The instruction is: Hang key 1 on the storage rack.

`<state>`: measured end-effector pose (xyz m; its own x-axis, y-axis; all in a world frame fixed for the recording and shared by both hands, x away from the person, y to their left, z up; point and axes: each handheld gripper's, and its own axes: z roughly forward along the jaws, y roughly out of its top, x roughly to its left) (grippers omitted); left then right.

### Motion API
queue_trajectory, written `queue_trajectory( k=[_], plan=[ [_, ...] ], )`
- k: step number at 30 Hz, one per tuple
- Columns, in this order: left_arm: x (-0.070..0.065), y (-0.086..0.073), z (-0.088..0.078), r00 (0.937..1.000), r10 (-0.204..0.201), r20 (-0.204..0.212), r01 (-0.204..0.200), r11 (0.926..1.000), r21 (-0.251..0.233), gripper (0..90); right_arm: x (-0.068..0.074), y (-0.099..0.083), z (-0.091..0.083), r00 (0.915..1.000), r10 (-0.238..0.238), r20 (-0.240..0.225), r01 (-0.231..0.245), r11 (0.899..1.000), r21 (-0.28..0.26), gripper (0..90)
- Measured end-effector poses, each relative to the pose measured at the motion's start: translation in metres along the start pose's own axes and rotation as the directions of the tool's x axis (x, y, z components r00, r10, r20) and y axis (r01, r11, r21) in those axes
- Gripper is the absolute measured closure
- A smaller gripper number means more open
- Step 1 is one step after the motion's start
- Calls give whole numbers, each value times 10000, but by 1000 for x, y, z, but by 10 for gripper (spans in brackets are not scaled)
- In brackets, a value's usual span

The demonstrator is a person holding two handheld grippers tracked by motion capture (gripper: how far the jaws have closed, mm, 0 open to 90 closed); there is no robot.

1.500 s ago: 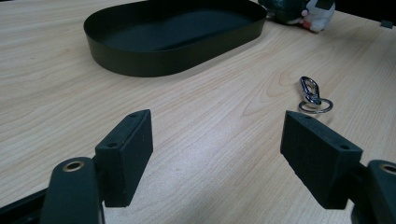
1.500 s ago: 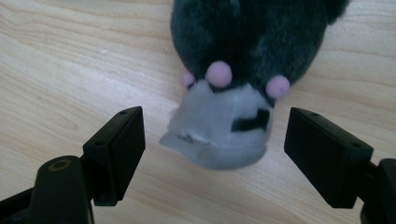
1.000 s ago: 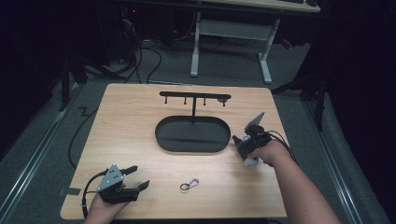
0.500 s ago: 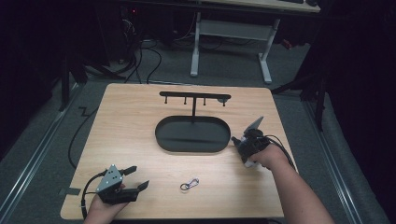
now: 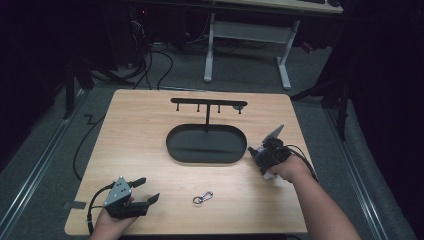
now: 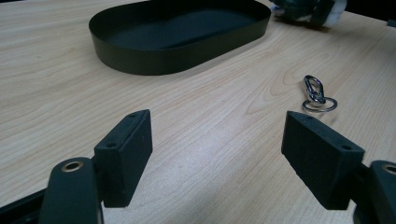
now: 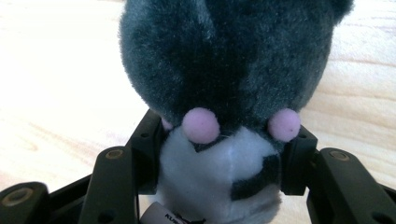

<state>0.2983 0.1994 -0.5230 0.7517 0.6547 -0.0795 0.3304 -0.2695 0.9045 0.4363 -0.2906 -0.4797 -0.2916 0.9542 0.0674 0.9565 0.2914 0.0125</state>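
A dark grey and white plush toy with pink dots lies on the table by the right end of the black oval tray. My right gripper is over it. Its jaws have just been closing, and the pads now press on the toy's white part from both sides. The toy's white end peeks out under the hand. My left gripper rests at the front left, open with nothing between its jaws. A small silver clip on a ring lies ahead of it.
A black stand with a bar of small hooks rises from the tray's far side. The tray's wall is low. Bare wood lies left of the tray and along the front edge. The floor behind holds cables and a desk frame.
The right hand has settled slightly over the plush toy. The left gripper, the clip and the tray are as before.
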Motion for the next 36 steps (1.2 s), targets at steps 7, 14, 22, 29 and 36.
queue_trajectory(
  k=[7,14,22,29,36],
  plan=[
    [0,0,-1,10000,-31,-3,31,10000,-59,252,12,-7,-28,9981,-594,182,597,9981,-156,463],
    [-1,-1,1,9999,52,165,-52,10000,-15,251,25,-11,-51,9960,-897,35,898,9953,-361,464],
    [0,1,2,9998,20,195,-18,9999,-106,251,36,-14,-78,9933,-1130,254,1138,9931,-298,464],
    [-1,1,5,9995,128,303,-128,9999,-14,251,43,-13,-101,9910,-1315,244,1325,9901,-464,464],
    [-1,1,4,9994,131,331,-130,9999,-38,251,51,-7,-111,9893,-1441,226,1450,9883,-480,463]
  ],
)
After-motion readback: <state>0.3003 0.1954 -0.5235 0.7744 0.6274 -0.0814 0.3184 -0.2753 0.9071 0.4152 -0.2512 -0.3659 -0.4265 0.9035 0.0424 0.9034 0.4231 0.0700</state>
